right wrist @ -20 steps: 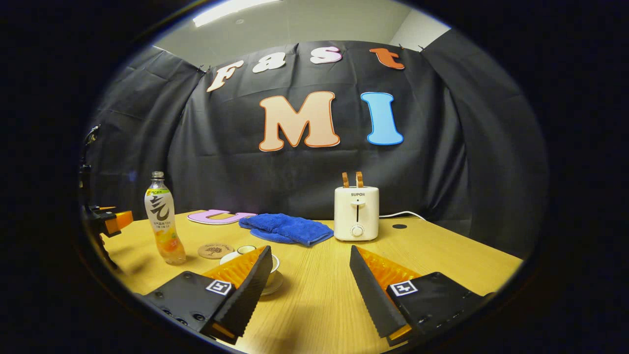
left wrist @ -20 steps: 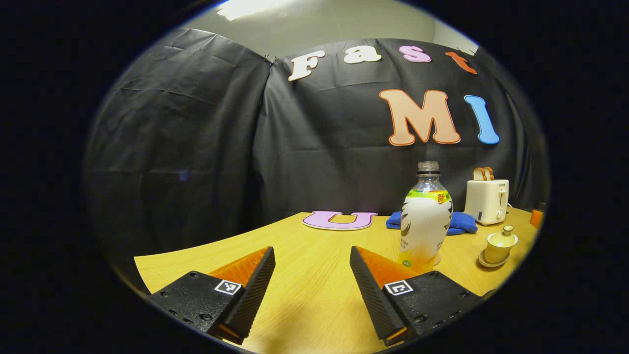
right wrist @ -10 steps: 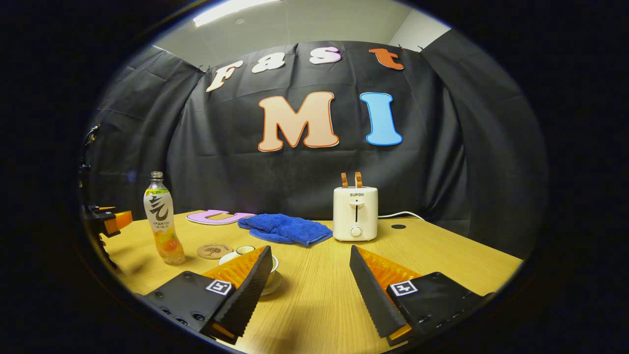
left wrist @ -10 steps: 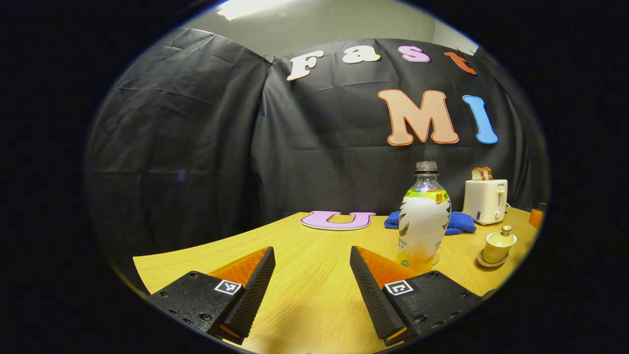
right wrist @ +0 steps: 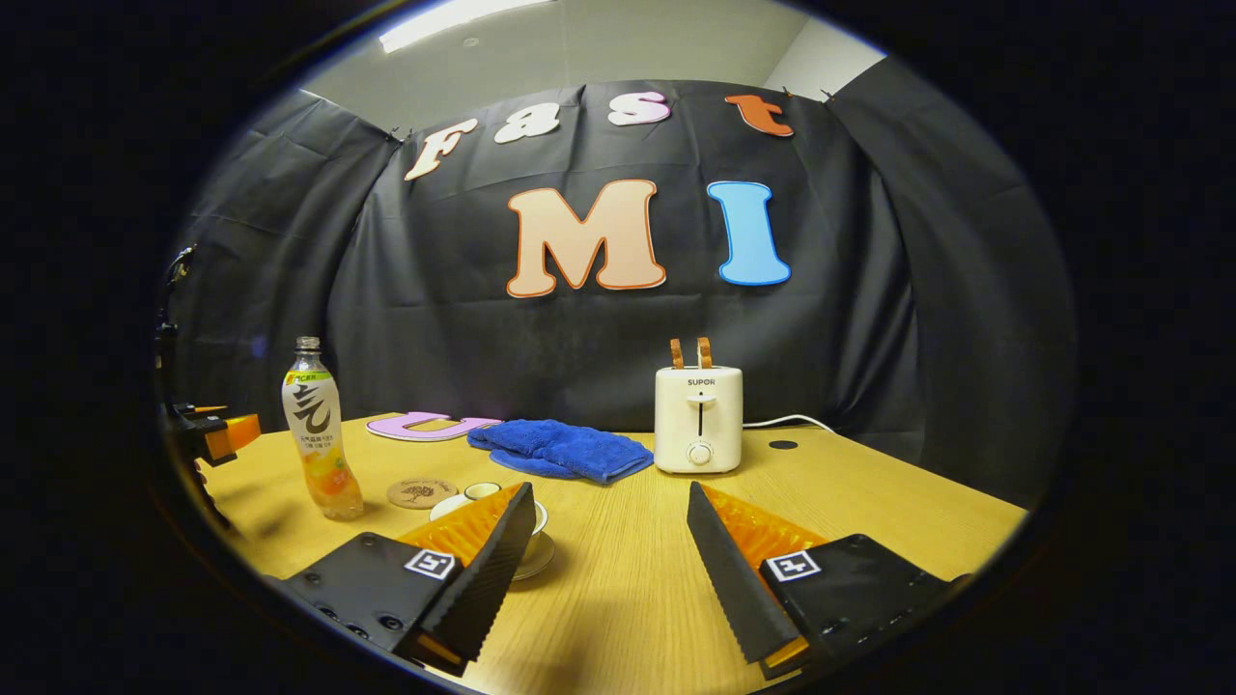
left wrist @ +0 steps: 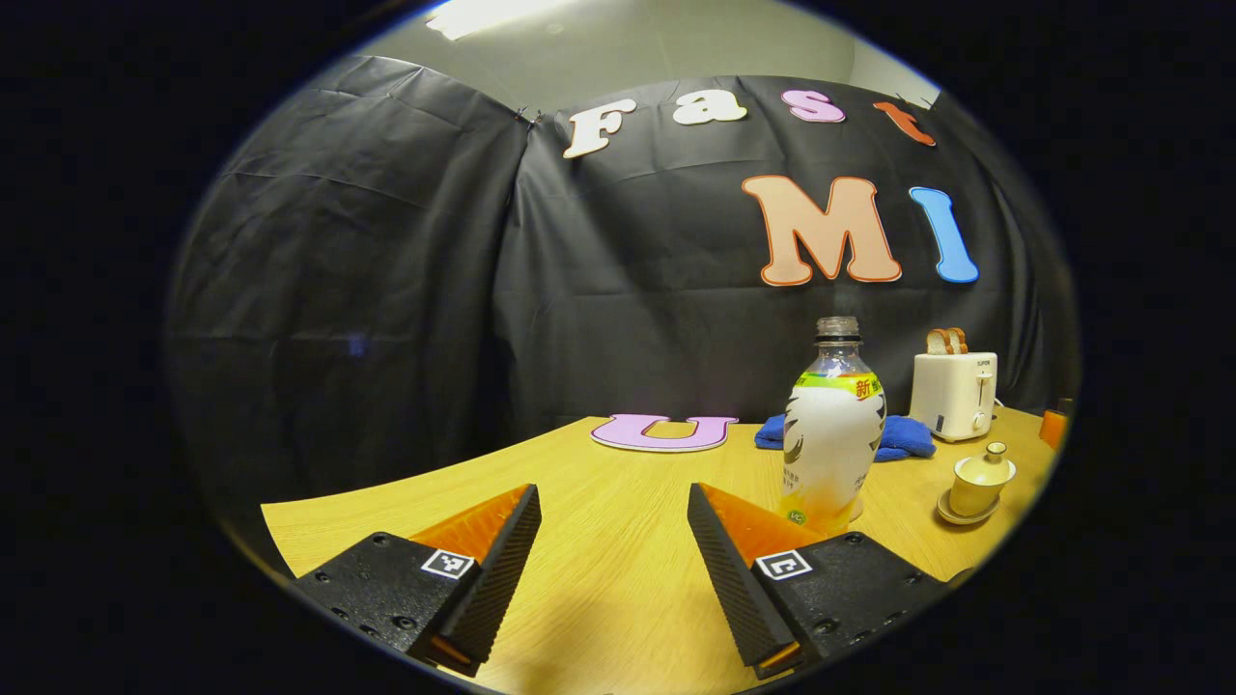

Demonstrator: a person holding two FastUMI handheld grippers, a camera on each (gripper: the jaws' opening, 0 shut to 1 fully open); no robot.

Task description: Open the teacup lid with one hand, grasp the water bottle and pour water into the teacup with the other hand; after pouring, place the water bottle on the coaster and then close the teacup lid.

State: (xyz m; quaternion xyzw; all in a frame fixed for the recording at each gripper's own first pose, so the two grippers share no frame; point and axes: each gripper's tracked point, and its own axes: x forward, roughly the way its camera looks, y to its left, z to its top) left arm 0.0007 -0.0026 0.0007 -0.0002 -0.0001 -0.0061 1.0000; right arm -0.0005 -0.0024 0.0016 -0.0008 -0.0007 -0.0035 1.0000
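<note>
A capless water bottle [left wrist: 832,425] with a white label stands upright on the wooden table [left wrist: 618,541], just right of my open left gripper [left wrist: 614,541]. A cream teacup with its lid on [left wrist: 982,478] sits on a saucer farther right. In the right gripper view the bottle [right wrist: 319,430] is at the left, a round coaster [right wrist: 422,492] lies beside it, and the teacup [right wrist: 483,494] is partly hidden behind the left finger of my open right gripper [right wrist: 610,541]. The left gripper [right wrist: 217,434] shows at the far left edge there.
A white toaster [right wrist: 698,417] holding two bread slices stands at the back of the table [right wrist: 869,502], its cord running right. A blue cloth [right wrist: 560,449] lies to the toaster's left. A pink letter cutout [left wrist: 664,430] lies flat near the wall.
Both views have shifted only slightly; the bottle and teacup stand where they were. Both grippers stay open.
</note>
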